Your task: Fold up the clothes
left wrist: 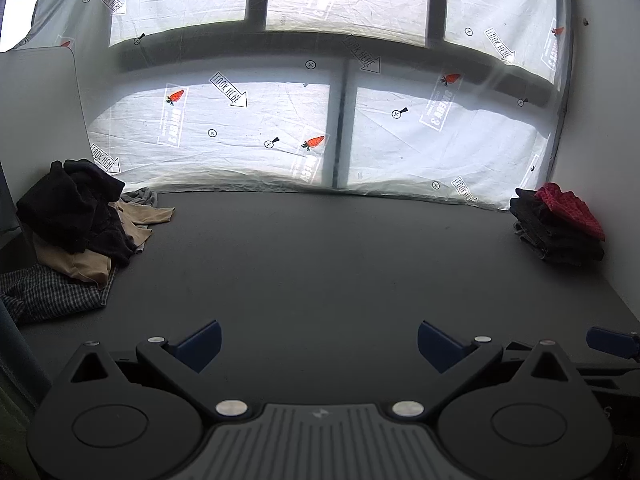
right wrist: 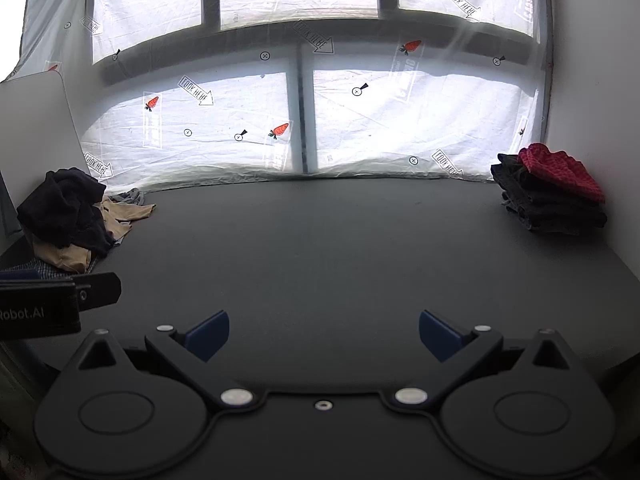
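Grippers both hover over bare dark table (left wrist: pixel 320 264): left gripper (left wrist: pixel 319 345) and right gripper (right wrist: pixel 324 335) spread wide, nothing held. Unfolded clothes heap (left wrist: pixel 76 216) at middle left; folded stack (left wrist: pixel 560 228), red piece on top, at middle right.

"LOOK HERE" arrows on window sheet (left wrist: pixel 280 128); "Robot.AI" on left claw (right wrist: pixel 36 312) body.

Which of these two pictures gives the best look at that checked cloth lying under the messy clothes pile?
The left wrist view. There the checked cloth spreads out at the near left of the table, its pattern plain. In the right wrist view only a sliver shows, under the tan garment and behind the left gripper's body.
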`<state>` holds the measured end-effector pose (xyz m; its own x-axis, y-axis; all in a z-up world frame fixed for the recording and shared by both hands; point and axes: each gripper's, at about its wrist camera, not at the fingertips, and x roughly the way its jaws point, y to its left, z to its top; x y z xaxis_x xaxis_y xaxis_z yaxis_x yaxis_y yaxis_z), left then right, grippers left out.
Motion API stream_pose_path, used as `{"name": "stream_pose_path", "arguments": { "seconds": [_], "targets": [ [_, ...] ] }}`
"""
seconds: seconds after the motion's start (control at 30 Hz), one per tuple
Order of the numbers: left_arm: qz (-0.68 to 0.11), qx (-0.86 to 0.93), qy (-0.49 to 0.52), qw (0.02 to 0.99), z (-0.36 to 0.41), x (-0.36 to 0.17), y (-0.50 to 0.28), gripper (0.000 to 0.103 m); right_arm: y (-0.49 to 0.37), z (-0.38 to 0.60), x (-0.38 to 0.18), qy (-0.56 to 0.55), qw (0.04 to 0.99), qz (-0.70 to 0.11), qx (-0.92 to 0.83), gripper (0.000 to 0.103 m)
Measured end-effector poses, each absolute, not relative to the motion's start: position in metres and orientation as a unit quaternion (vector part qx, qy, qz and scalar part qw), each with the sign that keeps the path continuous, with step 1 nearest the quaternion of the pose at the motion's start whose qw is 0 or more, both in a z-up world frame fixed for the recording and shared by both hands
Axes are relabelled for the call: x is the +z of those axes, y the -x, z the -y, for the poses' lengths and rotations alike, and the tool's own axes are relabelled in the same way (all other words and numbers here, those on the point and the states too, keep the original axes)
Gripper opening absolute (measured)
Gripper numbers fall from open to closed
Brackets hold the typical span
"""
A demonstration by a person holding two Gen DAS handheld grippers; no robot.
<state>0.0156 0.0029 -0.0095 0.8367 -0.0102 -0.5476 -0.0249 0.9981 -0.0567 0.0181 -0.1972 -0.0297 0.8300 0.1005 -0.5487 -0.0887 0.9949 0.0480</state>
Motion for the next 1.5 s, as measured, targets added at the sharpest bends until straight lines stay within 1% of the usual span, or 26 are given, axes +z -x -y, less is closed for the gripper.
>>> {"name": "stream_pose_path", "arguments": {
  "seconds": [0.33,0.53,0.63,0.7,0.83,1.1,1.27,1.4,1.5],
  "targets": [
    [-0.322,0.011,0.046,0.945,0.007,-0.026,-0.078,0.103,-0.073,0.221,-0.050,-0.030,0.947,-0.317,0.034,0.103],
    [-0.341,0.027,0.038,0.939,0.010,-0.026,-0.144,0.103,-0.143,0.230,-0.061,-0.036,0.943,-0.330,0.037,0.103],
    [-0.367,0.049,0.048,0.928,0.008,-0.020,-0.185,0.103,-0.177,0.226,-0.057,0.002,0.945,-0.321,0.060,0.102],
    [-0.382,0.076,0.064,0.919,0.002,-0.019,-0.209,0.103,-0.198,0.224,-0.054,0.017,0.947,-0.312,0.069,0.103],
    [-0.392,0.132,0.102,0.905,-0.025,-0.025,-0.239,0.103,-0.242,0.218,-0.061,0.002,0.944,-0.310,0.111,0.103],
    [-0.423,0.206,0.181,0.864,-0.116,-0.047,-0.265,0.103,-0.307,0.160,-0.082,-0.010,0.920,-0.350,0.176,0.103],
    [-0.390,0.240,0.176,0.871,-0.196,-0.040,-0.299,0.103,-0.338,0.093,-0.086,0.021,0.917,-0.346,0.199,0.103],
    [-0.349,0.272,0.178,0.879,-0.280,-0.032,-0.332,0.103,-0.369,0.011,-0.088,0.052,0.917,-0.327,0.224,0.103],
    [-0.338,0.313,0.166,0.872,-0.344,-0.033,-0.356,0.102,-0.395,-0.059,-0.091,0.087,0.912,-0.309,0.256,0.102]
  ]
}}
